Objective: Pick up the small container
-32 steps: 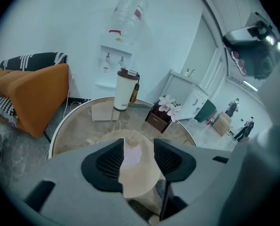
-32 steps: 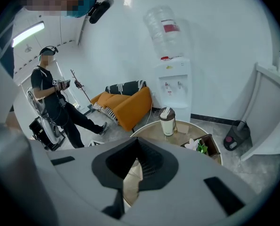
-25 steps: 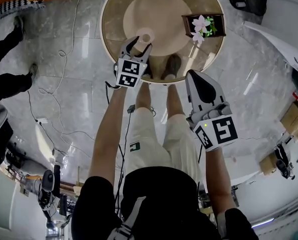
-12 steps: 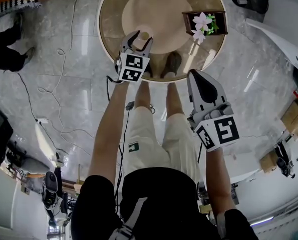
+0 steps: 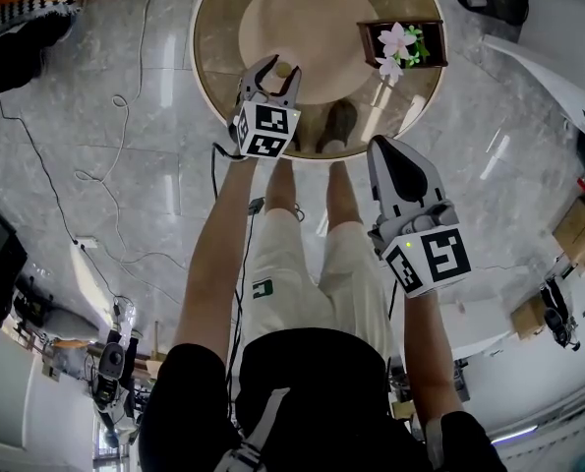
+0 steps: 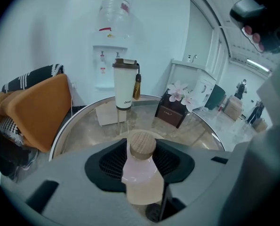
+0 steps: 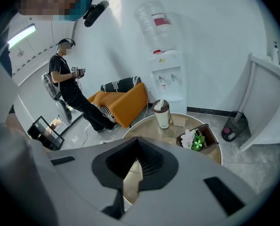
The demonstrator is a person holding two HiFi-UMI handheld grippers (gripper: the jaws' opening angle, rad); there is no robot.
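The small container (image 6: 140, 173), a pale bottle with a wooden cork lid (image 6: 143, 145), stands upright on the round glass table (image 5: 223, 28), toward its near left side. That puts it within easy reach of the person's left arm. A tall tumbler (image 6: 124, 86) and a box of flowers (image 6: 173, 109) sit farther back and well apart from it, so nothing crowds the approach.

The left gripper (image 5: 276, 69) slants down over the near edge of the table, probably so that its jaws can come in on either side of the bottle without knocking it over. The jaws are spread fairly wide, and they have just been closing. The bottle is between them, with a black pad (image 6: 109, 161) flanking its shoulder on each side. From this angle the pads look very close to the bottle's sides, perhaps brushing them. I judge there is no firm pinch yet, and the bottle seems to rest on the table.

The right gripper (image 7: 136, 160) hangs back on the near right, short of the table edge and out of the way. Its jaws are pressed together at the tips, with nothing between them.
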